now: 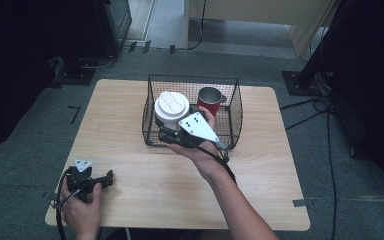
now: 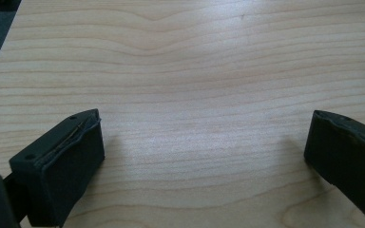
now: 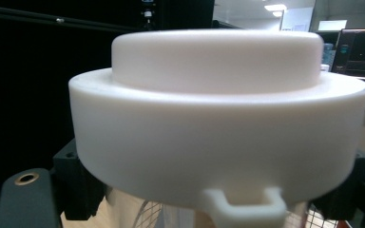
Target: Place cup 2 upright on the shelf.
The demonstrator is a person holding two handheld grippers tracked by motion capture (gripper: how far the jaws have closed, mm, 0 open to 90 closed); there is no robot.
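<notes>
We note R gripper (image 1: pixel 166 131) clamped on white-lidded cup (image 1: pixel 171 107) above wire basket (image 1: pixel 235 117); L gripper (image 1: pixel 111 176) jaws wide apart, nothing btwn, on table (image 1: pixel 145 185).

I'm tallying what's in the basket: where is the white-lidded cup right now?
In the high view the white-lidded cup is at the left side of the wire basket, clamped by the right gripper, with the red mug just to its right.
</notes>
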